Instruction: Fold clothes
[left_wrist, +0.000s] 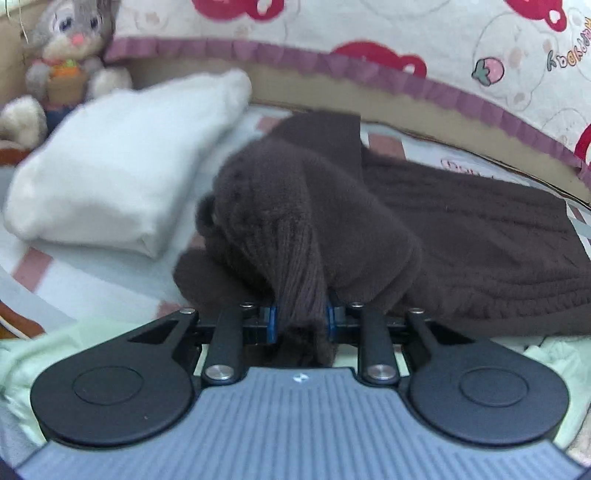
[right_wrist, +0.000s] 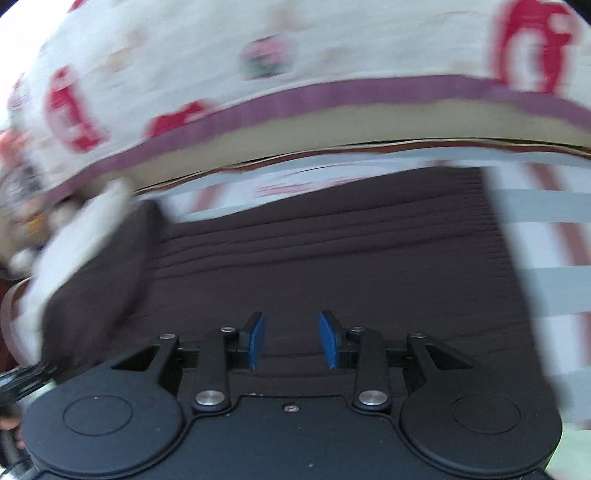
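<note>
A dark brown knitted sweater (left_wrist: 461, 251) lies spread on the striped bed sheet. My left gripper (left_wrist: 301, 319) is shut on a bunched fold of it, lifted in a hump above the rest. In the right wrist view the same brown sweater (right_wrist: 332, 258) fills the middle, lying flat with ribbed lines. My right gripper (right_wrist: 291, 339) hovers just over it, open, blue pads (right_wrist: 256, 339) apart with nothing between them. That view is motion-blurred.
A folded white garment (left_wrist: 122, 173) lies left of the sweater. A plush rabbit (left_wrist: 70, 48) sits at the far left corner. A printed quilt (left_wrist: 406, 33) with a purple frill runs along the back. Pale green cloth (left_wrist: 44, 354) lies near me.
</note>
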